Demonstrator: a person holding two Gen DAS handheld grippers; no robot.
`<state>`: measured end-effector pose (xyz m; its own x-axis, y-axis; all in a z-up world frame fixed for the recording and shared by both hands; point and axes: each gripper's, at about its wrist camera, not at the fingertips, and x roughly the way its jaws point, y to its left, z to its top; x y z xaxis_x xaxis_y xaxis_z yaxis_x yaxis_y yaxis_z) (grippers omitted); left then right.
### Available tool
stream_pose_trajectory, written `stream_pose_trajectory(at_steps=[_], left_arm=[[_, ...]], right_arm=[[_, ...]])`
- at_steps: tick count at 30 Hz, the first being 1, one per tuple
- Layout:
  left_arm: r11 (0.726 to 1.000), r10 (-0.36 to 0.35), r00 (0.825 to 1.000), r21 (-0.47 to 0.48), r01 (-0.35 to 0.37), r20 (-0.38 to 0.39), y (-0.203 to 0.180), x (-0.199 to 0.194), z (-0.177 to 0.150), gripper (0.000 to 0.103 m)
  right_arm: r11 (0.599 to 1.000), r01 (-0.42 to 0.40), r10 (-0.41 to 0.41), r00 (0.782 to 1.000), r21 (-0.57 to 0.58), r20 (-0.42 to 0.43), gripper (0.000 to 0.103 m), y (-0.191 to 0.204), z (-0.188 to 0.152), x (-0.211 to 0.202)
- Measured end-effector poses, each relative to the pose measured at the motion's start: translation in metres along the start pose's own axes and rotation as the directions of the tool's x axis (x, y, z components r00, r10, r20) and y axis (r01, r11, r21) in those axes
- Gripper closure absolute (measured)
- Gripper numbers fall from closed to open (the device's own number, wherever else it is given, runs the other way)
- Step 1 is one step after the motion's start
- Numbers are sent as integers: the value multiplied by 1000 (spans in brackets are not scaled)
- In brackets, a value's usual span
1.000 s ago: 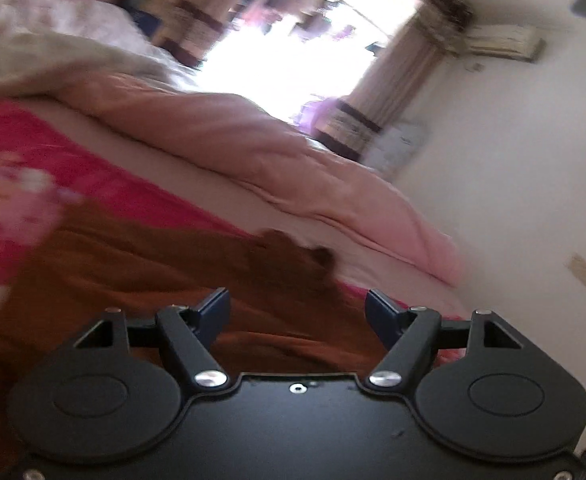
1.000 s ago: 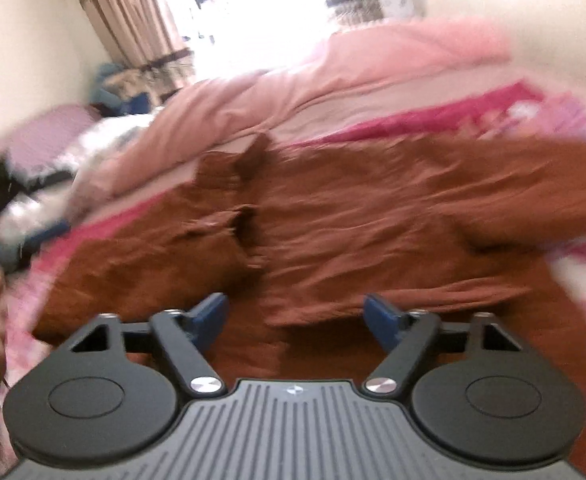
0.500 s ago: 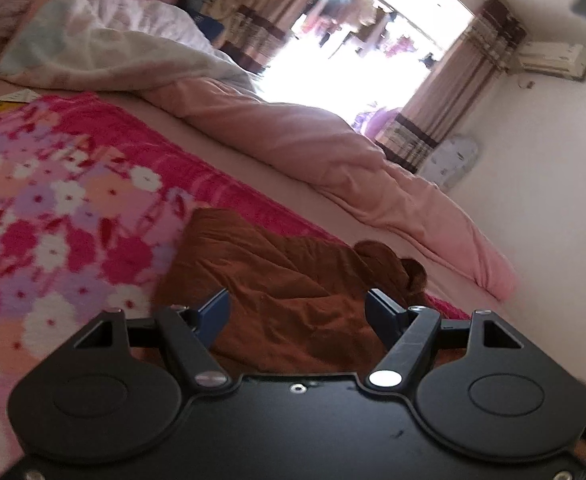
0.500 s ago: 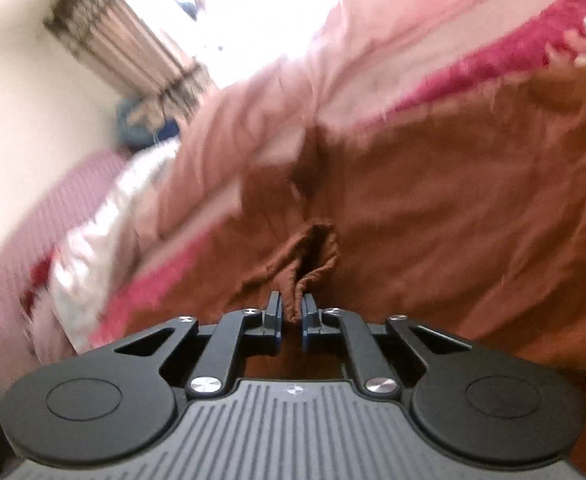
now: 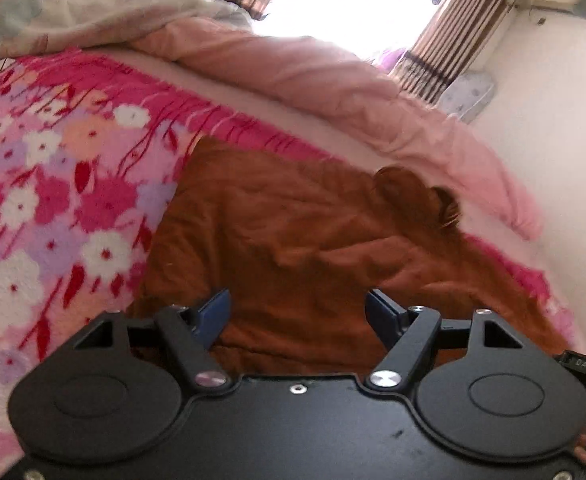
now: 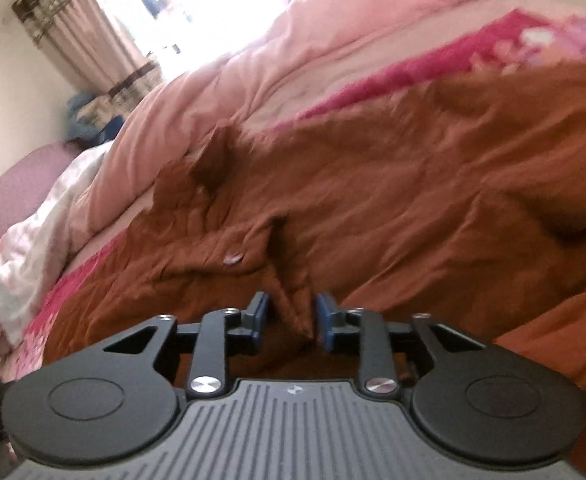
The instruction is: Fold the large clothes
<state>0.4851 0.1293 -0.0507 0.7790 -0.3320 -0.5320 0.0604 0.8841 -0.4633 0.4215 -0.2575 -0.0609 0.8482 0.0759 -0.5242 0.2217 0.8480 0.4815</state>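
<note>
Opening right gripper (image 6: 291, 318), jaws parting, ridge of brown jacket (image 6: 393, 200) between pads, not pinched. Left gripper (image 5: 297, 312) wide, empty, above jacket. Jacket spread on floral blanket (image 5: 53, 184). Fabric soft, floppy, bulky; likely best grabbed at hem or sleeve edges.

Jacket (image 6: 373, 200) runs off right edge, near hem hidden behind right gripper (image 6: 292, 316); window (image 5: 353, 0) blown out; blanket (image 5: 53, 180) flowers blurred, cut at left edge
</note>
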Motion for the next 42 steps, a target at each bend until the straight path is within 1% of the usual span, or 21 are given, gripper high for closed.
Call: stream_pose_trajectory(at_steps=[2, 4, 5, 7, 9, 11, 14, 16, 20, 21, 23, 25, 26, 27, 30, 33, 36, 37, 40, 41, 42], left_arm=[[1000, -11, 999, 3, 11, 45, -5, -15, 8, 27], [1000, 2, 997, 22, -4, 79, -7, -22, 14, 27], [999, 15, 996, 29, -18, 85, -9, -23, 18, 27], [999, 37, 997, 37, -39, 70, -7, -17, 19, 27], [998, 52, 998, 37, -53, 41, -3, -8, 16, 27], [996, 74, 997, 56, -75, 21, 0, 0, 10, 27], [991, 99, 995, 93, -98, 2, 2, 12, 1, 27], [989, 105, 994, 107, -103, -15, 3, 18, -2, 27], [992, 101, 995, 82, -99, -23, 5, 21, 2, 27], [993, 97, 995, 72, -95, -24, 4, 17, 5, 27], [995, 80, 997, 60, -79, -15, 1, 5, 8, 27], [995, 68, 998, 70, -68, 2, -3, -10, 8, 27], [994, 68, 998, 85, -69, 10, -6, -17, 7, 27], [991, 78, 997, 108, -80, 25, -9, -23, 4, 27], [978, 123, 991, 163, -129, 49, -13, -33, -2, 27], [975, 133, 990, 172, -138, 41, -10, -37, -9, 27], [977, 133, 991, 162, -136, 32, -8, -39, -15, 27], [977, 139, 990, 160, -142, 29, -8, -39, -16, 27], [975, 155, 987, 159, -158, 30, -12, -39, -18, 27], [973, 163, 986, 159, -166, 28, -13, -39, -18, 27], [972, 172, 985, 159, -174, 25, -15, -38, -18, 27]], right_arm=[[999, 3, 1, 997, -53, 75, 68, 12, 3, -16], [992, -26, 41, 992, -120, 119, 68, 26, 7, -26], [985, -52, 72, 990, -164, 123, 68, 36, 6, -30], [972, -83, 107, 989, -219, 101, 68, 51, 6, -26], [961, -84, 105, 992, -263, 68, 68, 61, 0, -16], [960, -60, 73, 997, -274, 38, 68, 67, -3, -1], [964, -31, 29, 1000, -264, -11, 68, 60, -8, 17], [968, -6, -1, 1000, -250, -28, 71, 53, -17, 21], [973, -25, 19, 999, -228, -28, 72, 44, -16, 16], [976, -34, 29, 999, -213, -25, 71, 41, -14, 8], [979, -61, 64, 998, -193, 9, 64, 31, -7, -14], [983, -64, 77, 994, -172, 71, 42, 9, 0, -40], [987, -46, 61, 993, -152, 102, 40, -7, 4, -54], [992, -20, 36, 991, -128, 126, 40, -25, 8, -66], [995, 93, -88, 980, -22, 179, 40, -87, 17, -98], [971, 214, -231, 949, 103, 213, 40, -154, 25, -127], [928, 277, -338, 907, 248, 250, 40, -216, 31, -152], [911, 289, -367, 894, 294, 258, 40, -233, 33, -158], [869, 277, -408, 869, 409, 280, 40, -277, 38, -166], [853, 266, -419, 862, 450, 286, 40, -288, 37, -168], [837, 248, -423, 859, 489, 288, 40, -299, 37, -168]])
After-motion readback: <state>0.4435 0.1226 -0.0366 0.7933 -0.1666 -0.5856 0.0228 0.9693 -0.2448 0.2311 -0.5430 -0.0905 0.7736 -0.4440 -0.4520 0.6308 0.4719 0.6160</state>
